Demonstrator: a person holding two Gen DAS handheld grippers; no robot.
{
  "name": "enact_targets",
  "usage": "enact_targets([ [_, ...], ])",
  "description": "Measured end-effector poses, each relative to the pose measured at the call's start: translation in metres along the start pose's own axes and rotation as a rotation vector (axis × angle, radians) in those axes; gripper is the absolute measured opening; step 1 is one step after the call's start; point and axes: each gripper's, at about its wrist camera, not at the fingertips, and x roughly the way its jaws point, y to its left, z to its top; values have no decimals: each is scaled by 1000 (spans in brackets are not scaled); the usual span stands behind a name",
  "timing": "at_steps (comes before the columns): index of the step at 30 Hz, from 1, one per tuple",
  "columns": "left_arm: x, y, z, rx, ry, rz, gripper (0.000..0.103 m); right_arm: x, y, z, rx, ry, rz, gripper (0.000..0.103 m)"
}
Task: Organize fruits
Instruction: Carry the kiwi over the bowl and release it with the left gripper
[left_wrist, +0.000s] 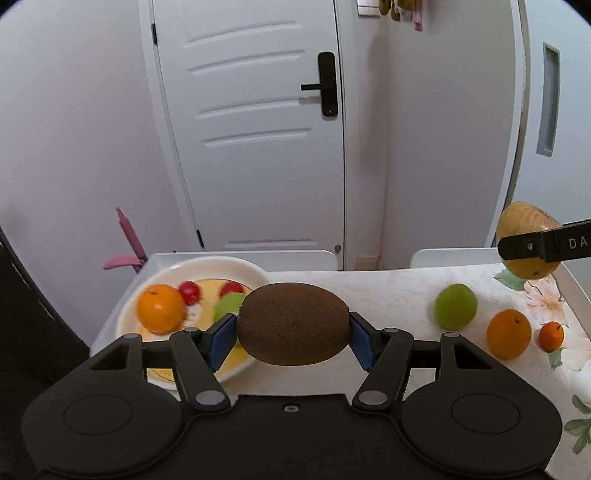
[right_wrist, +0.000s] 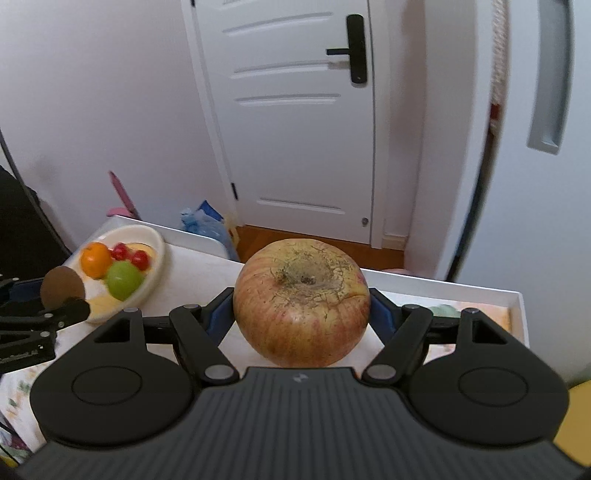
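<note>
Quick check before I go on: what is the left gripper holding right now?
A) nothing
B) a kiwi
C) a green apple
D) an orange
B: in the left wrist view the brown kiwi sits clamped between the blue pads of the left gripper, above the table, while the orange lies on the plate.

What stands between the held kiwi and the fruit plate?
Nothing visible: the left claw holds the kiwi above the near rim of the plate, with only bare tabletop below.
</note>
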Motion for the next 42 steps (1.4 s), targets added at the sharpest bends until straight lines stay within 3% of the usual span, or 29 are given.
enact_targets([
  [10, -8, 65, 3, 40, -10, -17, 69, 2, 76, 3, 24, -3, 5, 89],
  [20, 26, 116, -4, 99, 31, -72, 69, 24, 131, -1, 50, 18, -31, 89],
  [33, 87, 137, -23, 177, 130, -170, 69, 51, 169, -8, 91, 36, -98, 89],
  [42, 104, 141, -26, 195, 167, -210, 69, 63, 180, -1, 85, 42, -108, 89],
])
